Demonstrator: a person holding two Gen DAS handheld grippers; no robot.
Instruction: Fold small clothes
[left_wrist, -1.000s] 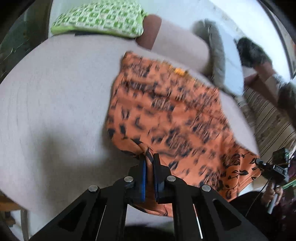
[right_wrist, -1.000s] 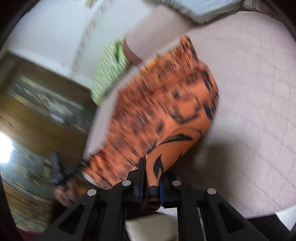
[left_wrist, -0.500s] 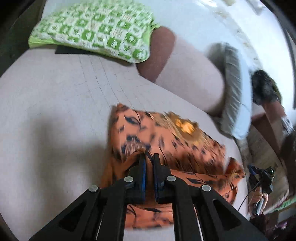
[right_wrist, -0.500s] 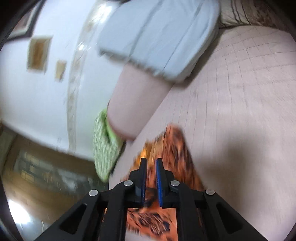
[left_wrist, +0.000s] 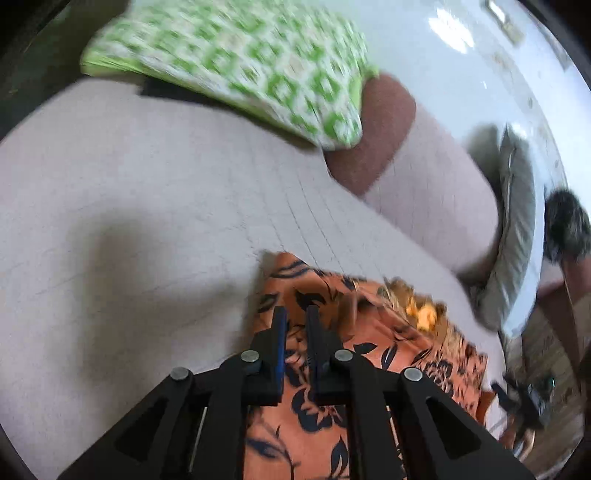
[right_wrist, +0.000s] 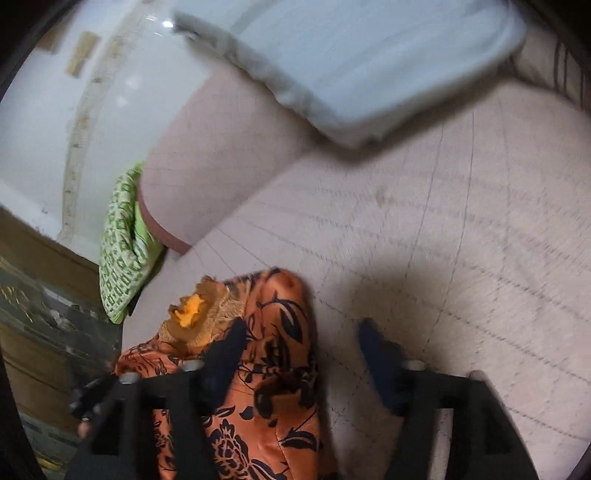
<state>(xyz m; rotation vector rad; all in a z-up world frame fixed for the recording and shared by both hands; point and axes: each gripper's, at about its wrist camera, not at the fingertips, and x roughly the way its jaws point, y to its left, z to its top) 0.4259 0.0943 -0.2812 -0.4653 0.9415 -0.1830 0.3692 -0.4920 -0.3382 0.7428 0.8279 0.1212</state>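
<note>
Step in hand: releasing the folded edge. The orange garment (left_wrist: 369, 354) lies doubled on the pale sofa seat (left_wrist: 129, 221). The left claw (left_wrist: 295, 325) is opening, cloth between its narrowly parted jaws. The right claw (right_wrist: 301, 350) is opening wide, gripping nothing. Next move likely requires withdrawing both, then regrasping for another fold.

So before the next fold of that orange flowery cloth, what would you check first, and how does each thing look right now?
1. Right claw let go: ok, jaws opening, wide apart, nothing pinched.
2. Left claw let go: ok, jaws opening, narrow gap, cloth not pinched.
3. Orange cloth resting on the sofa seat: ok.
4. Fold lying flat and even: not ok, bunched at the gold trim.
5. Green cushion clear of the cloth: ok.
6. Near edges lined up: cannot tell, hidden by the claws.
</note>
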